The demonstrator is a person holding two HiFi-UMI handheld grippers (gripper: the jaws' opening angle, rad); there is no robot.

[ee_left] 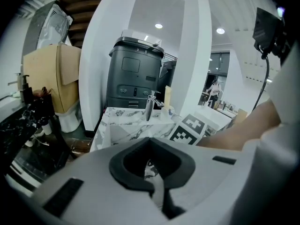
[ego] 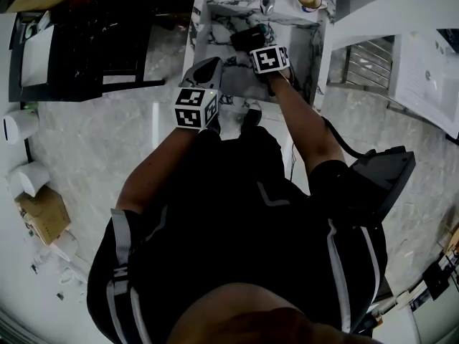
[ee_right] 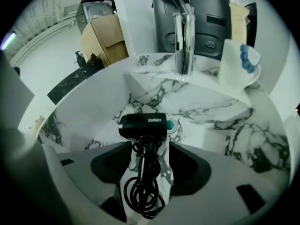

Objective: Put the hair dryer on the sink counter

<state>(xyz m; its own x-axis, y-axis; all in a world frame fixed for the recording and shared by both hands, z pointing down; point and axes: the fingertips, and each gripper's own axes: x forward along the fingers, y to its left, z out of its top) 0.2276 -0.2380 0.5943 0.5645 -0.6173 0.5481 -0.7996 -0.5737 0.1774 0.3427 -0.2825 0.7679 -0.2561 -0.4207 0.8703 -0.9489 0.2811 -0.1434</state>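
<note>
Closest in, the right gripper [ee_right: 150,149] stands with its dark pads spread wide and pressing on nothing; seen between them, lower down, runs the handle of the black plastic hair dryer [ee_right: 143,125]; its coiled black cord [ee_right: 143,198] lies bunched toward 6 o'clock. The dryer rests on the white marble-veined sink [ee_right: 225,121], barrel crosswise, with a teal round drain plug [ee_right: 173,124] just beside the barrel at 3 o'clock; whether that spot is flat counter or basin floor I cannot tell. Farther off, a chrome faucet [ee_right: 184,36] stands at 12 o'clock and a white cup with a blue print [ee_right: 236,67] at 2 o'clock.

The dryer looks like a stiff, smooth shell, fairly light but barrel-heavy, so it would likely tip if pinched low; the handle just under the barrel seems the safest hold, since the limp, springy cord could snag or drag.

The left gripper [ee_left: 150,142] has its pads pressed together on nothing; its view misses the dryer altogether, showing instead the right gripper's marker cube [ee_left: 191,128] at 3 o'clock and a dark grey boxy machine [ee_left: 135,74] beyond the sink at 12 o'clock. Only the right gripper view shows cord and plug; the head view alone shows both grippers together above the sink, with the dryer half hidden at 12 o'clock.
</note>
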